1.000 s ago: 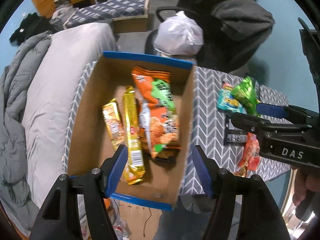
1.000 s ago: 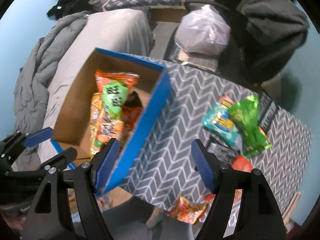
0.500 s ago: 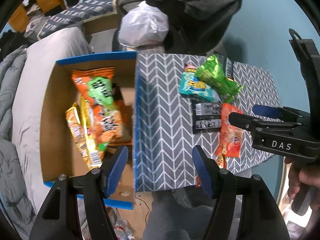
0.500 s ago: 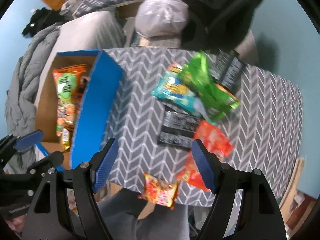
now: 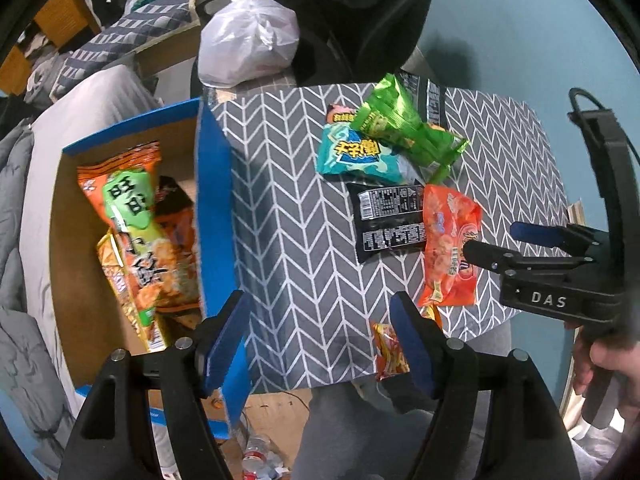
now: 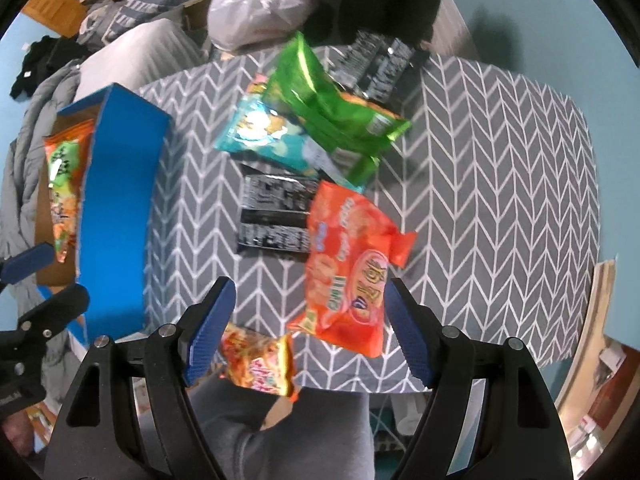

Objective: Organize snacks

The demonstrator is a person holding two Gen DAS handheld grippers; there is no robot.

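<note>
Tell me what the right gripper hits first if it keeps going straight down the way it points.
Most likely the orange-red snack bag: it lies between the open right gripper fingers' line, on the chevron tablecloth. Nothing is held; depth is hard to judge.

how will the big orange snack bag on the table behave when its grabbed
The orange snack bag looks puffed with air, so probably light and squashy, its contents likely crushable. Its glossy film may slip between pads. It overlaps the black packet, so lifting could nudge that.

White plastic bag (image 5: 249,38), grey bedding (image 5: 16,208), wooden furniture (image 5: 60,16), herringbone tablecloth (image 5: 304,216)
</note>
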